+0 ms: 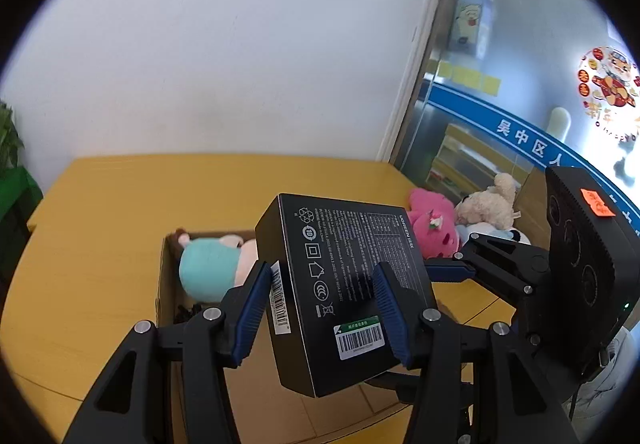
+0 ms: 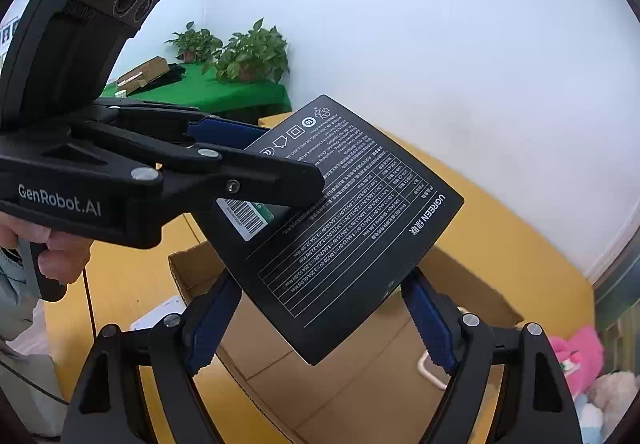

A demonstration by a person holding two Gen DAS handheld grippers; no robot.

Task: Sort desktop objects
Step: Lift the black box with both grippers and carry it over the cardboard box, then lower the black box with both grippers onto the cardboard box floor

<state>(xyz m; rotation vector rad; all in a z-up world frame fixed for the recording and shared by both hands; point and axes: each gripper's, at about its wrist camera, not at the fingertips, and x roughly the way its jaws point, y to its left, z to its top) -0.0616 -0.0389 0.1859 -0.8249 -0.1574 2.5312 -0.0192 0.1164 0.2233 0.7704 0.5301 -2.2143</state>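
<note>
A black UGREEN box, printed face and barcode labels up, hangs in the air over the yellow table. My left gripper is shut on it, blue pads clamping it across its thickness. In the right wrist view the same box sits cornerwise between the pads of my right gripper, which press on its two edges. The left gripper reaches in there from the left, held by a hand. The right gripper's finger lies along the box's right side.
An open cardboard box below holds a teal-haired doll. A second open carton lies under the right gripper. Pink and cream plush toys sit at the table's far right. Potted plants stand on a green-covered table.
</note>
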